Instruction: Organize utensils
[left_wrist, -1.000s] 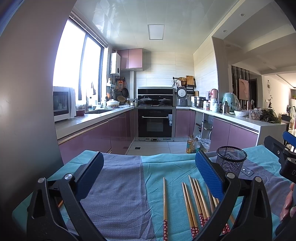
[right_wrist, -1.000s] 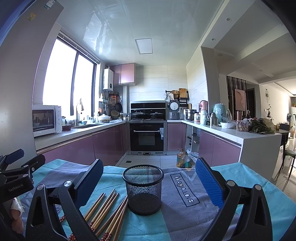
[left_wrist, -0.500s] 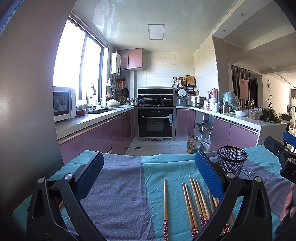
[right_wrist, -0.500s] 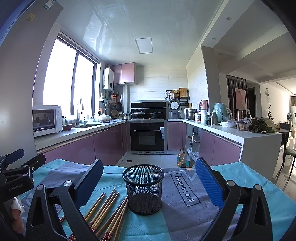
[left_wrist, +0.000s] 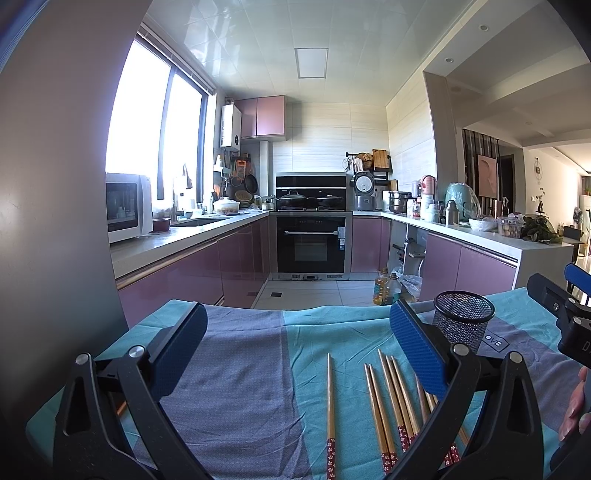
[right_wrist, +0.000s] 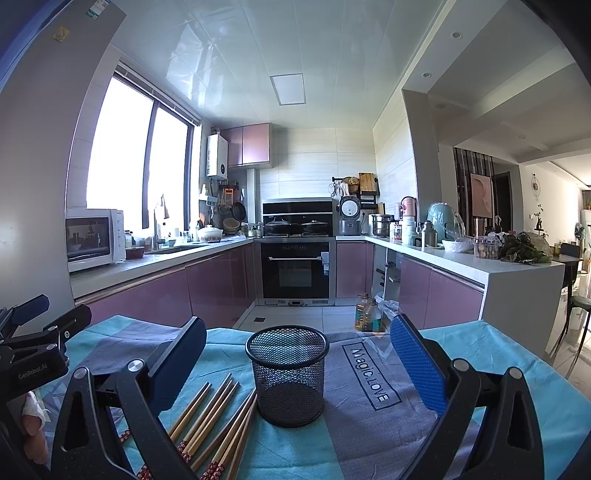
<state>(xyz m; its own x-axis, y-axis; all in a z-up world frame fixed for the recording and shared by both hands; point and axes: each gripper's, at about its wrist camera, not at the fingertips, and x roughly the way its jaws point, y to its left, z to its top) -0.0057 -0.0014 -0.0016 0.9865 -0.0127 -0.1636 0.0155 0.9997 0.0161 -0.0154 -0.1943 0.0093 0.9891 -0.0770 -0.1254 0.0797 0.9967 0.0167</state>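
Several wooden chopsticks (left_wrist: 388, 402) with red patterned ends lie loose on the teal and grey tablecloth (left_wrist: 240, 369); they also show in the right wrist view (right_wrist: 218, 417). A black mesh cup (right_wrist: 288, 373) stands upright just right of them, also in the left wrist view (left_wrist: 463, 319). My left gripper (left_wrist: 295, 354) is open and empty, held above the cloth with the chopsticks under its right finger. My right gripper (right_wrist: 295, 365) is open and empty, with the cup between its fingers in view.
The table's far edge (right_wrist: 332, 334) drops to the kitchen floor, where oil bottles (right_wrist: 365, 312) stand. Counters (right_wrist: 461, 258) and an oven (right_wrist: 295, 269) lie beyond. The other gripper shows at the right edge of the left view (left_wrist: 565, 314) and the left edge of the right view (right_wrist: 33, 343).
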